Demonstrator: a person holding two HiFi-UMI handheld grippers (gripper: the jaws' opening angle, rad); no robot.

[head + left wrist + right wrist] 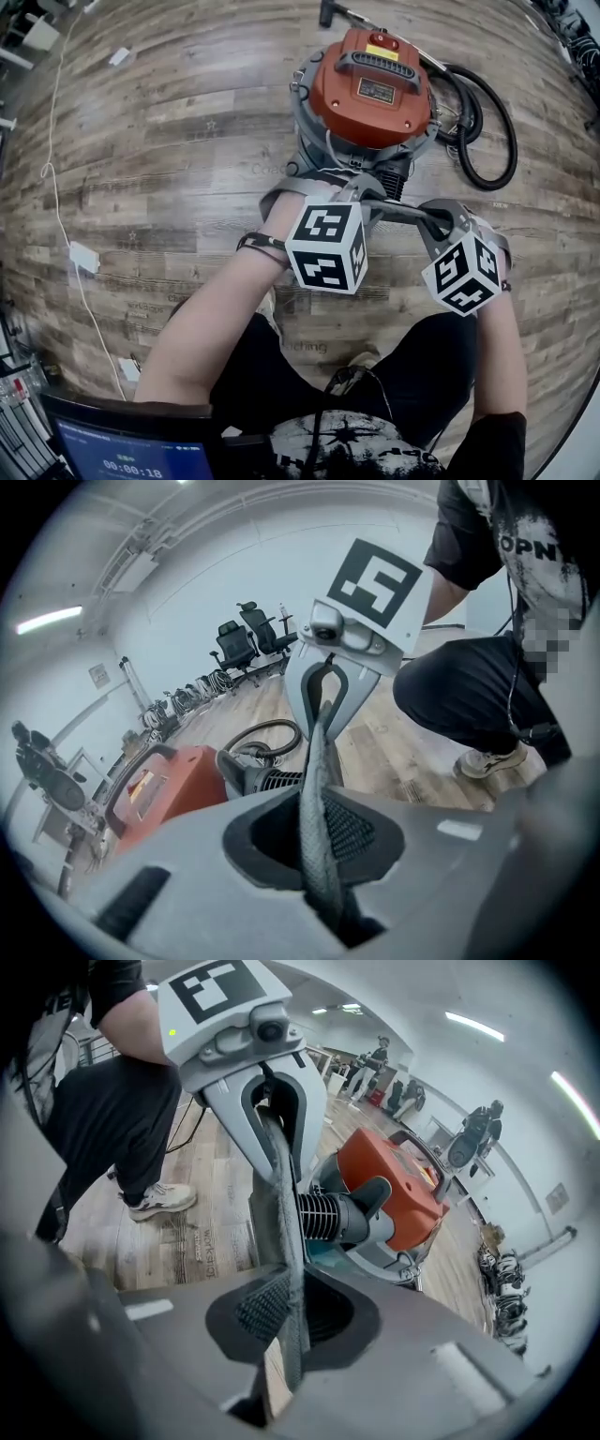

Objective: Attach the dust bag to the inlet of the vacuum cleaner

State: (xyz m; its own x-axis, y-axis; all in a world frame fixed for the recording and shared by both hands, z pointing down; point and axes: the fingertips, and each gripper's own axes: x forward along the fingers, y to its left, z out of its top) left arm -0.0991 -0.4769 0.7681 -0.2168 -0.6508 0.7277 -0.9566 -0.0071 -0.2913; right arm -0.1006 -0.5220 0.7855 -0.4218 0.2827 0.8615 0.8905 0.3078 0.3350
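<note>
Wooden floor (141, 141), dust bag (314, 780) pinched by left gripper (317, 836), right gripper (286, 1312)

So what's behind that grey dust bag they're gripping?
The orange vacuum cleaner, with its ribbed black inlet just behind the dust bag. The cloth covers the inlet's mouth, so that can't be seen.

Even, bright indoor light; strong fisheye in all three views.
Ceiling strip lights (47, 621) glow at the far upper left and, in the right gripper view, at the far upper right. The wood floor (187, 122) shows mild sheen and soft shadows. Edges bend and corners go black. The left gripper (317, 808) and right gripper (291, 1283) look soft near the lens.
</note>
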